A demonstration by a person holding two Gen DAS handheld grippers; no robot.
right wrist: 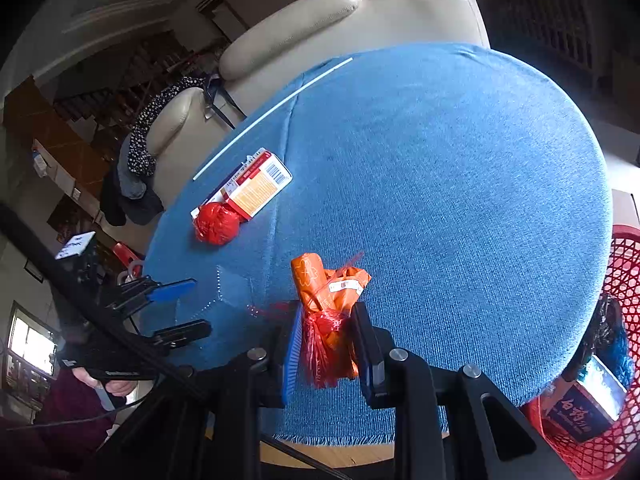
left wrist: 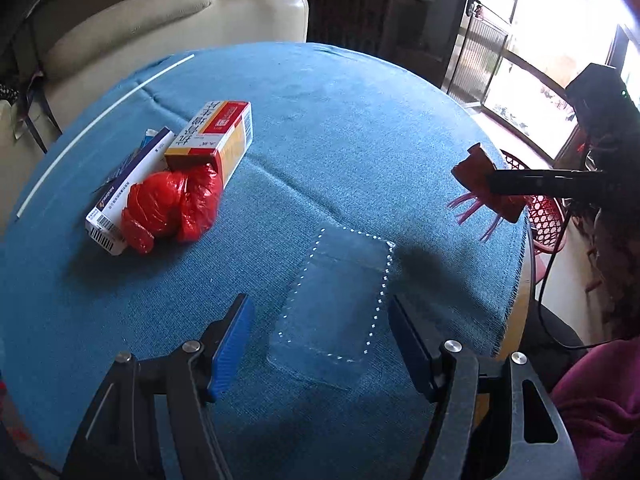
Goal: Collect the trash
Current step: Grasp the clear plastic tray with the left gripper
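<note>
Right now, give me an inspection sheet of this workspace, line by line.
Surface: round table under a blue cloth.
Job's things: orange packet in red netting held by right tongs; clear plastic tray flat between open left tongs; red basket beside the table, holding a dark box.
Clutter: red crumpled bag, two cartons, white straw.
Cables: black cable at the table's edge.
Surroundings: cream sofa, bright glass doors.
</note>
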